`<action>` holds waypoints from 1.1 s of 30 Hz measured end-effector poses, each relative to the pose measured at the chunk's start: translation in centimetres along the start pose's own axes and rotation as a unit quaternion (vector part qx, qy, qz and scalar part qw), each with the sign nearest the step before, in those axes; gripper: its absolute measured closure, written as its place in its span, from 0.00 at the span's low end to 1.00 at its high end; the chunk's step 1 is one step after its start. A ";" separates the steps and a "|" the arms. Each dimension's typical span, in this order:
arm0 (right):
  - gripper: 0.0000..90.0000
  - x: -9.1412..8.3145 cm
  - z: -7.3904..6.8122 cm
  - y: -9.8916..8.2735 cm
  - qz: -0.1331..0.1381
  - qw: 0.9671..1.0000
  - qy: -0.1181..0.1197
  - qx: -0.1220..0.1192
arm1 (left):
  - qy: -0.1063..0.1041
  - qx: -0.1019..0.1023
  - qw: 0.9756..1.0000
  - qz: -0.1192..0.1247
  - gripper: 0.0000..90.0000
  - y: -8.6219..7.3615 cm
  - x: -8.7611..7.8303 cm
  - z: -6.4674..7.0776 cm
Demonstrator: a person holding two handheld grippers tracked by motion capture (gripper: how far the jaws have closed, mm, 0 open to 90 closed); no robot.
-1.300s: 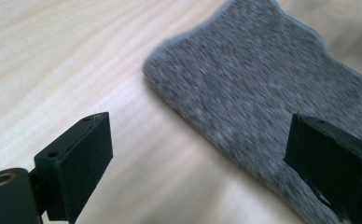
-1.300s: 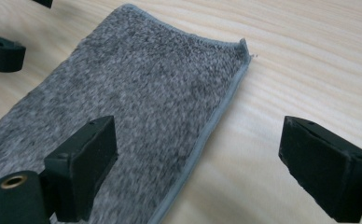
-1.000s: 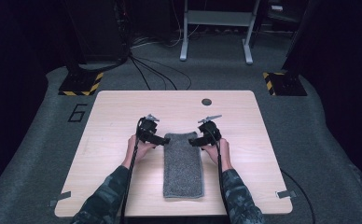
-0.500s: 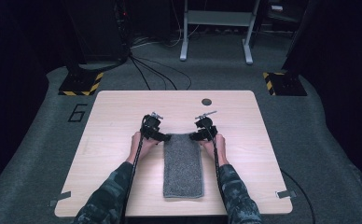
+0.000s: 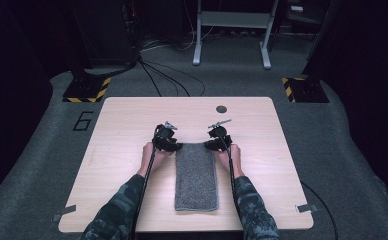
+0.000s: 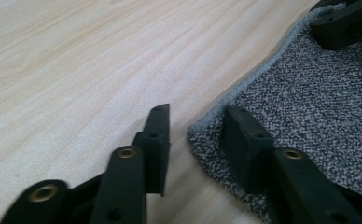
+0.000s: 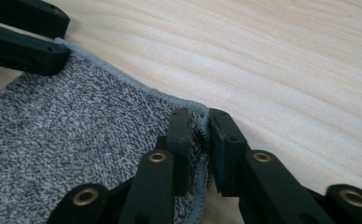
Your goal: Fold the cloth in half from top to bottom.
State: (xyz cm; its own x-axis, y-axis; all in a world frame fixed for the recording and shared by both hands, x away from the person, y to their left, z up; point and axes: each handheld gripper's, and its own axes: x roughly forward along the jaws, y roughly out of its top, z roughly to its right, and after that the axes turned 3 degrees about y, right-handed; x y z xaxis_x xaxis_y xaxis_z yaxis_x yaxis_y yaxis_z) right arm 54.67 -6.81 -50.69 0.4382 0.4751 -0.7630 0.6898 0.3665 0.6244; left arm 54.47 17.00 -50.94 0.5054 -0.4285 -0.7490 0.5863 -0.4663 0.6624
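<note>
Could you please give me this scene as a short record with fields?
Surface: wooden table
Item: grey towel, folded into a long strip, flat on the table
Left gripper: at the towel's far left corner, jaws have just been closing, one on each side of the edge, gap left, no pinch yet
Right gripper: at the far right corner, jaws have just closed, pinching the hem
Also on table: small dark disc near the far edge

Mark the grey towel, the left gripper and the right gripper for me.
grey towel (image 5: 196, 180): high view, middle of its top face.
left gripper (image 6: 195, 123): left gripper view, between its fingertips.
right gripper (image 7: 198, 122): right gripper view, between its fingertips.
</note>
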 end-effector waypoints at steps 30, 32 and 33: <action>0.94 -2.5 -0.3 3.1 0.060 0.998 -0.011 -0.020 | 0.009 0.004 0.999 0.040 0.95 2.9 -2.2 -0.8; 0.94 -3.0 -0.5 3.4 0.067 0.997 -0.012 -0.023 | 0.012 0.003 0.999 0.046 0.95 3.3 -2.7 -0.7; 0.94 -3.0 -0.5 3.4 0.067 0.997 -0.012 -0.023 | 0.014 0.006 0.999 0.051 0.95 3.5 -3.0 -0.7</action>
State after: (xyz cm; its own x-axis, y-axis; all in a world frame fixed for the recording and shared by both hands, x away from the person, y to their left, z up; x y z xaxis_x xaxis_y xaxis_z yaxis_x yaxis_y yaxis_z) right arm 55.45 -6.59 -46.16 0.5383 0.5035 -0.6758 0.5968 0.3384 0.7275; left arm 55.45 17.25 -46.40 0.5794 -0.4525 -0.6779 0.5237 -0.4307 0.7350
